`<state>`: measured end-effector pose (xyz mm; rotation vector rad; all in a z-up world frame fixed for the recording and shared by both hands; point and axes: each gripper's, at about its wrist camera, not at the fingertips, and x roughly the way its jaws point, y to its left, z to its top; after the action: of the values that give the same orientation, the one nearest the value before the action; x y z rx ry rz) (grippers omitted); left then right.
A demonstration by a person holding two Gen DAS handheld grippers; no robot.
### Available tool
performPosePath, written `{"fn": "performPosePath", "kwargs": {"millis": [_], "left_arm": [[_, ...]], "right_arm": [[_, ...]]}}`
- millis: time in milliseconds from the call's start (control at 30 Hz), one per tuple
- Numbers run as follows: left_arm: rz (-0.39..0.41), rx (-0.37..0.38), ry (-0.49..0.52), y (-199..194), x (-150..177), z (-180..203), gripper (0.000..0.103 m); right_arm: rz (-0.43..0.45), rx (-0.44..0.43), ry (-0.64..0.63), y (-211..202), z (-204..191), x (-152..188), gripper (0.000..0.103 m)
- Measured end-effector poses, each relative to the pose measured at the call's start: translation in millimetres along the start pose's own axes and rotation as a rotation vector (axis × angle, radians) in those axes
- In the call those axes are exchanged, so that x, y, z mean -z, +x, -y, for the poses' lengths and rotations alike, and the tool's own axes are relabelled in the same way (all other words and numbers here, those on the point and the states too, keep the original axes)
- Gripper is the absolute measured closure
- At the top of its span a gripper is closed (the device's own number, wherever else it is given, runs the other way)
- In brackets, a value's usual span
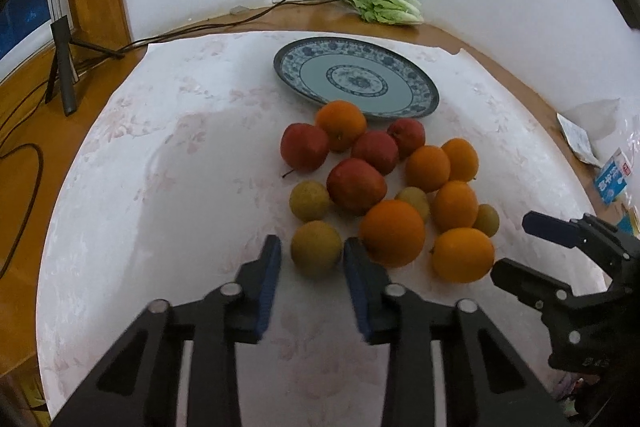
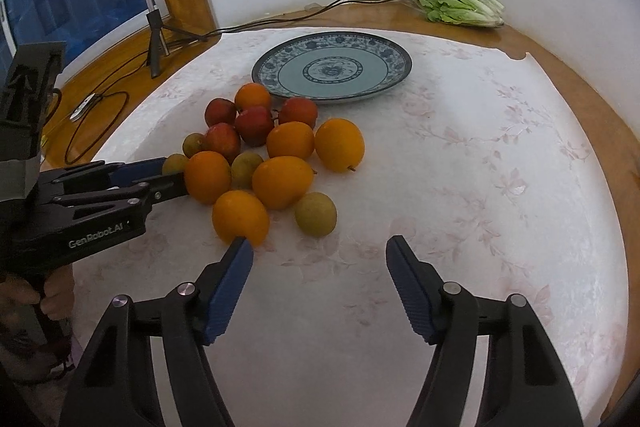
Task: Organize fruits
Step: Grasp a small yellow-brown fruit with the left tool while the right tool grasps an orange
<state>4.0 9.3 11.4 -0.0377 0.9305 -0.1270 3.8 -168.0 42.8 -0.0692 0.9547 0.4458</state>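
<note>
A heap of fruit lies on the white cloth in front of a blue-patterned plate (image 1: pixel 296 67) (image 2: pixel 272 67) with nothing on it. The heap holds several oranges, red apples (image 1: pixel 356 185) and small green-yellow fruits. My left gripper (image 1: pixel 312 251) (image 2: pixel 176 173) is shut on the nearest green-yellow fruit (image 1: pixel 316 247) (image 2: pixel 175 163), at the heap's near left corner. My right gripper (image 2: pixel 320 247) (image 1: pixel 516 247) stands open with nothing between its fingers. Its left fingertip (image 2: pixel 242 247) is against an orange (image 2: pixel 240 217) (image 1: pixel 462 255), and another green-yellow fruit (image 2: pixel 316 215) lies just beyond the gap.
A bunch of lettuce (image 1: pixel 386 5) (image 2: pixel 460 5) lies by the back wall. A lamp on a tripod (image 1: pixel 60 67) (image 2: pixel 154 39) and loose cables are at the left. A blue-and-white carton (image 1: pixel 612 179) sits at the right edge. A hand (image 2: pixel 52 299) holds the left gripper.
</note>
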Motion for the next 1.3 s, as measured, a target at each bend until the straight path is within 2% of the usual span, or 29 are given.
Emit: {"fn": "performPosePath", "kwargs": {"millis": [167, 500, 933, 1000, 1300], "left_arm": [[-0.001, 0.030, -0.026, -2.7, 1.4, -6.8, 0.076], [0.005, 0.030, -0.052, -13.8, 5.4, -14.6, 0.076], [0.019, 0.044, -0.044, -26.3, 5.0, -12.3, 0.076], [0.018, 0.049, -0.040, -27.9, 4.1, -10.8, 0.076], [0.009, 0.075, -0.039, -38.3, -7.6, -5.5, 0.076]], "right_arm": [[0.016, -0.006, -0.014, -4.4, -4.6, -2.0, 0.033], [0.005, -0.074, -0.069, -5.2, -26.3, -3.0, 0.059], [-0.029, -0.096, -0.069, 12.8, -37.6, -8.1, 0.059], [-0.024, -0.091, -0.073, 13.2, -37.9, -8.1, 0.067], [-0.012, -0.133, -0.046, 0.2, -32.9, -8.0, 0.067]]}}
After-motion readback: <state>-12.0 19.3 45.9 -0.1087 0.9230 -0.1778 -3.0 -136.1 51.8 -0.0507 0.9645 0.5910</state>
